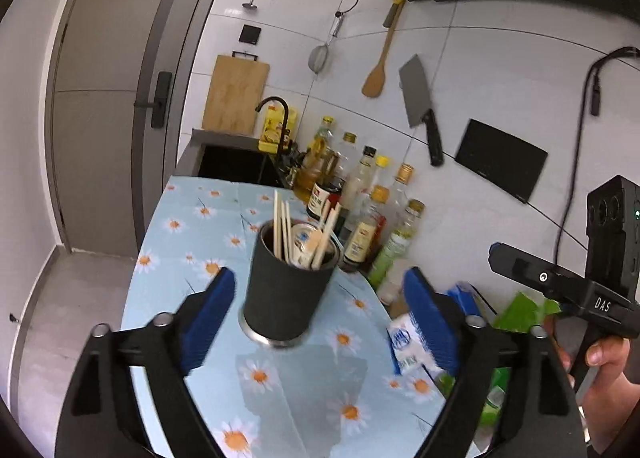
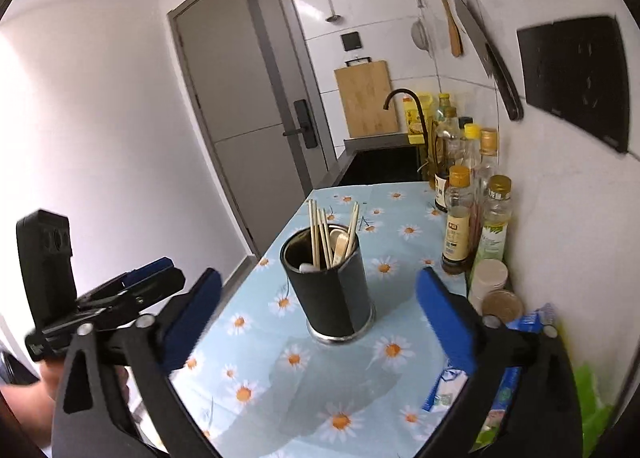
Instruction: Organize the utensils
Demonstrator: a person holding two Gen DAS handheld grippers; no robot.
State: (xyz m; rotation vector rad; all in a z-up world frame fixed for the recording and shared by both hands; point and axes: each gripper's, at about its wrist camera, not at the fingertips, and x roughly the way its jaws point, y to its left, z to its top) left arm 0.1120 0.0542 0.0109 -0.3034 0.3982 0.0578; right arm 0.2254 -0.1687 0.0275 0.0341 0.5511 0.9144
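Note:
A dark cylindrical utensil holder [image 1: 286, 290] stands upright on the daisy-print tablecloth [image 1: 200, 242]. It holds several wooden chopsticks [image 1: 282, 230] and pale spoons [image 1: 306, 244]. My left gripper [image 1: 320, 318] is open and empty, its blue pads on either side of the holder without touching it. In the right wrist view the holder [image 2: 332, 290] stands ahead of my right gripper [image 2: 320, 318], which is open and empty. The chopsticks [image 2: 320, 234] stick up from it. The right gripper's body shows at the right of the left wrist view [image 1: 560, 282].
Several sauce and oil bottles [image 1: 372, 214] line the tiled wall at the right. Cartons [image 1: 412, 342] and green packets [image 1: 524, 310] lie at the counter's right. A cleaver [image 1: 420, 110], wooden spatula [image 1: 378, 66] and strainer [image 1: 320, 58] hang on the wall. A sink [image 1: 236, 166] lies beyond.

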